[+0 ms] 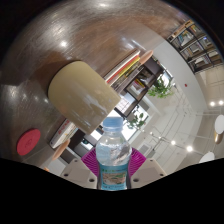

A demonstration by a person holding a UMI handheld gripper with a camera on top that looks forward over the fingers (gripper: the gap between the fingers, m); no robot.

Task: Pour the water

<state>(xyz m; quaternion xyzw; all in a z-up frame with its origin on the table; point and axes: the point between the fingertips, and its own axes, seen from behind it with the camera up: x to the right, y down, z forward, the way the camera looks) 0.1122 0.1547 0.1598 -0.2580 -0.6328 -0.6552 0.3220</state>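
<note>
The gripper [113, 165] holds the capped water bottle [113, 152] between its pads (upright), just short of the beige cup [82, 92]; pouring is not yet begun.

The bottle [113, 152] hides most of the fingers [91, 161]; its base is cut off.

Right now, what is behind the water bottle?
Behind the bottle, which the gripper holds between its fingers, a beige cup stands on the wooden table. The bottle covers the table directly behind it. A red disc lies aside.
</note>
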